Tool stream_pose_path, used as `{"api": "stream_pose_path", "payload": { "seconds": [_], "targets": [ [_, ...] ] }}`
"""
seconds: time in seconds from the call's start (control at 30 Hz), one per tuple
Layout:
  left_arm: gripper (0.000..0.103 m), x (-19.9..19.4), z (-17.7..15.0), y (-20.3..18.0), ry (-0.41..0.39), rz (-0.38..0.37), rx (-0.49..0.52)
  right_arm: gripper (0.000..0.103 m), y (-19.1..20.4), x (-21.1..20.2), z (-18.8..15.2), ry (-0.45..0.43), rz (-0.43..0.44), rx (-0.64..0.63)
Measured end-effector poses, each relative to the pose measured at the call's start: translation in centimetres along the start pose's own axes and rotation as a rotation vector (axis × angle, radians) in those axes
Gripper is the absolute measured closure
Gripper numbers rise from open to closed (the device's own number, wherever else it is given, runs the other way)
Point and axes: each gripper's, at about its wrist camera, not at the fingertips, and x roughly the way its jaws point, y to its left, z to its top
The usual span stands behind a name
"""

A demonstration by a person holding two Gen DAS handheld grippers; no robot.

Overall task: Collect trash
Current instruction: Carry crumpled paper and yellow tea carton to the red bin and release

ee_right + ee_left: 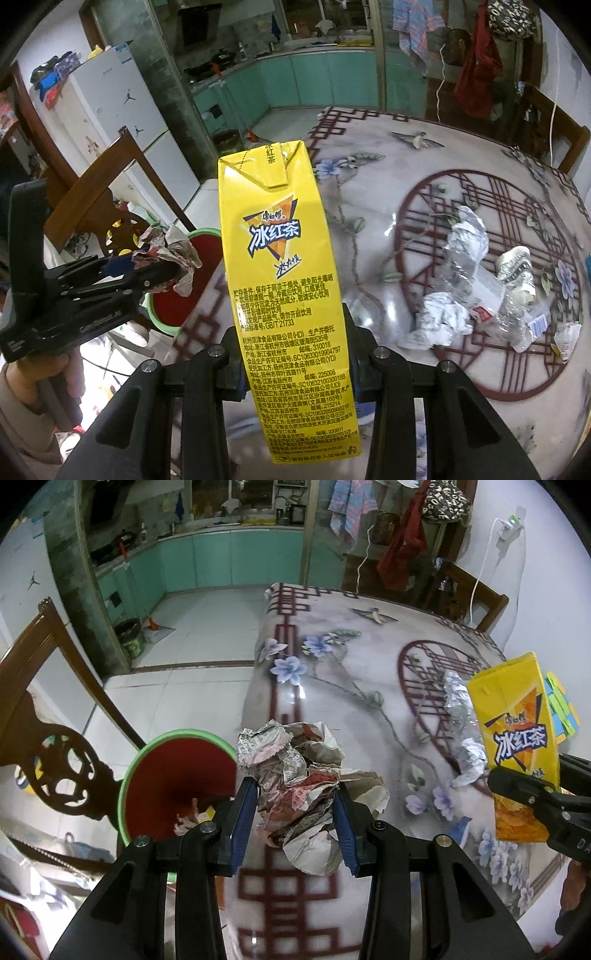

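Observation:
My left gripper is shut on a crumpled wad of newspaper, held above the table's left edge, just right of a red bin with a green rim. That wad and the left gripper also show at the left of the right wrist view, over the bin. My right gripper is shut on a tall yellow iced-tea carton, upright and lifted off the table. The carton and the right gripper appear at the right of the left wrist view.
The flowered tablecloth covers the table. Crumpled foil, a squashed clear plastic bottle and more paper scraps lie on it at the right. A carved wooden chair stands left of the bin. White floor tiles lie beyond.

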Motion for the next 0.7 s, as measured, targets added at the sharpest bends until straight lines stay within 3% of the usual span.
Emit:
{"api": "stream_pose_path", "payload": {
  "seconds": [0.7],
  "targets": [
    [0.063, 0.2, -0.1, 8.1, 0.004, 0.047, -0.104, 0.067, 7.8, 3.1, 2.9, 0.020, 0.052, -0.087]
  ]
}}
